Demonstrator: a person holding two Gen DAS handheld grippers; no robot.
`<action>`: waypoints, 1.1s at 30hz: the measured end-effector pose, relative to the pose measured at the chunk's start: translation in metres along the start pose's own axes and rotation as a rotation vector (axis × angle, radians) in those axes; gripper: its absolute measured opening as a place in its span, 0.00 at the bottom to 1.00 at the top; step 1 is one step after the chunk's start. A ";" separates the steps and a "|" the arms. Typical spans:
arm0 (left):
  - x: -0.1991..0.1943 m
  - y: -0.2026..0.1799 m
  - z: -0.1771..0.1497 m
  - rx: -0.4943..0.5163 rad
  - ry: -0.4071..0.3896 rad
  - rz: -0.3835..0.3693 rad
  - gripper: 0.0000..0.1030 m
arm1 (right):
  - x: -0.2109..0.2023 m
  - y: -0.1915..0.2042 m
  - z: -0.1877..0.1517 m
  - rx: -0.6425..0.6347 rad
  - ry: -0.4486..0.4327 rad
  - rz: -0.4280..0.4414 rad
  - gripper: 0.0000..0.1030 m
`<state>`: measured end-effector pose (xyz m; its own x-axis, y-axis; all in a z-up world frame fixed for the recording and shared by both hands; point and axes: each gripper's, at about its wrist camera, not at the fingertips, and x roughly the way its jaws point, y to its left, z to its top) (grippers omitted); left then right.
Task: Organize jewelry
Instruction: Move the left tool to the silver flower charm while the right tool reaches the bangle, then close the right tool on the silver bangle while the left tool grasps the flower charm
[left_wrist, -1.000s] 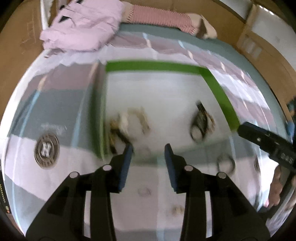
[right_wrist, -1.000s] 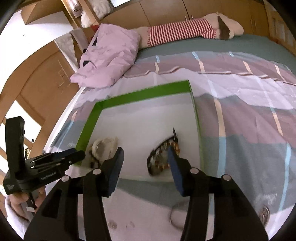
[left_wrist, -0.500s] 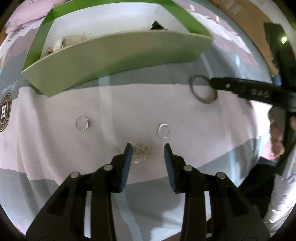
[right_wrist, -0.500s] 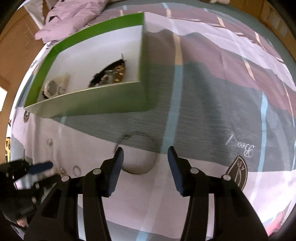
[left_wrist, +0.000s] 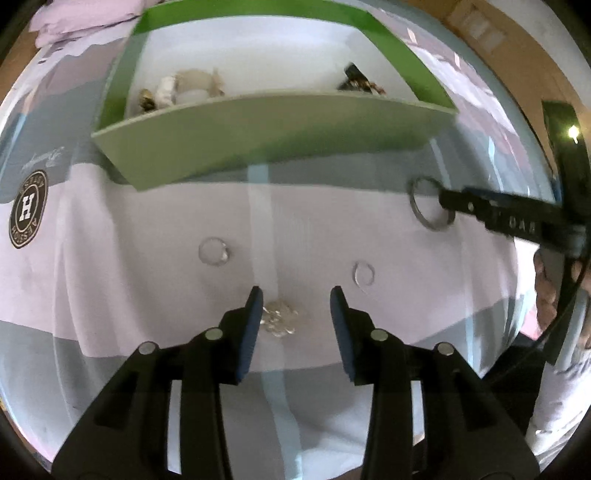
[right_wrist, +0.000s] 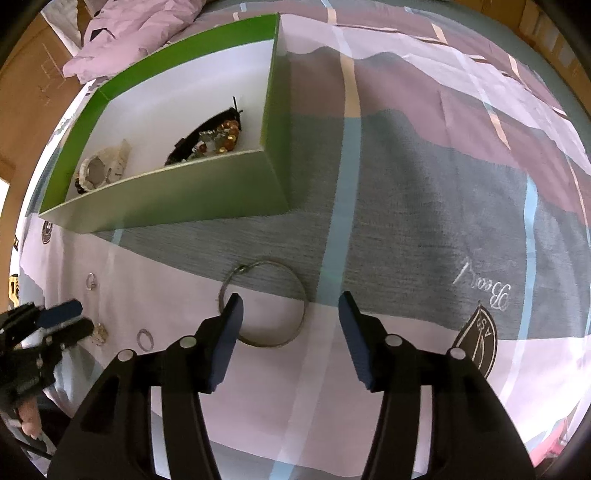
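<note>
A green box (left_wrist: 273, 133) with a white inside sits on the bed and holds a pale bracelet (left_wrist: 192, 88) and a dark beaded piece (left_wrist: 360, 83). My left gripper (left_wrist: 295, 295) is open, low over a small silver cluster (left_wrist: 279, 318) that lies between its fingers. Two small rings (left_wrist: 214, 251) (left_wrist: 364, 275) lie to either side. My right gripper (right_wrist: 290, 304) is open around a large metal bangle (right_wrist: 264, 302) on the bedspread; its left finger overlaps the bangle's rim. The box (right_wrist: 184, 199) shows up left in the right wrist view.
The bedspread (right_wrist: 424, 184) is striped grey, lilac and blue with round logos (left_wrist: 27, 208). A pink garment (right_wrist: 133, 26) lies behind the box. The right gripper's finger (left_wrist: 498, 216) reaches in over the bangle (left_wrist: 428, 206) in the left wrist view.
Both grippers swung down from above the box to the bedspread in front of it. The left one closed in on the silver cluster, the right one on the bangle. Both stayed open.
</note>
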<state>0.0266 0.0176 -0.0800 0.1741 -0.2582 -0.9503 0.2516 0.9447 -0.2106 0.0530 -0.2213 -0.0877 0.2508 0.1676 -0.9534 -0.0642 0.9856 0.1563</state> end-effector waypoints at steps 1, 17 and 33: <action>0.001 0.000 -0.004 0.006 0.005 0.009 0.40 | 0.002 0.001 0.001 -0.001 0.004 -0.002 0.53; 0.009 0.012 0.001 -0.013 0.002 0.150 0.19 | 0.019 0.013 0.005 -0.046 0.033 0.002 0.51; -0.003 0.012 0.008 -0.009 -0.033 0.112 0.28 | 0.015 0.024 -0.006 -0.084 0.077 0.107 0.31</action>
<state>0.0365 0.0277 -0.0780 0.2324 -0.1570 -0.9599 0.2200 0.9698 -0.1054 0.0499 -0.1952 -0.1000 0.1640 0.2661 -0.9499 -0.1679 0.9564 0.2389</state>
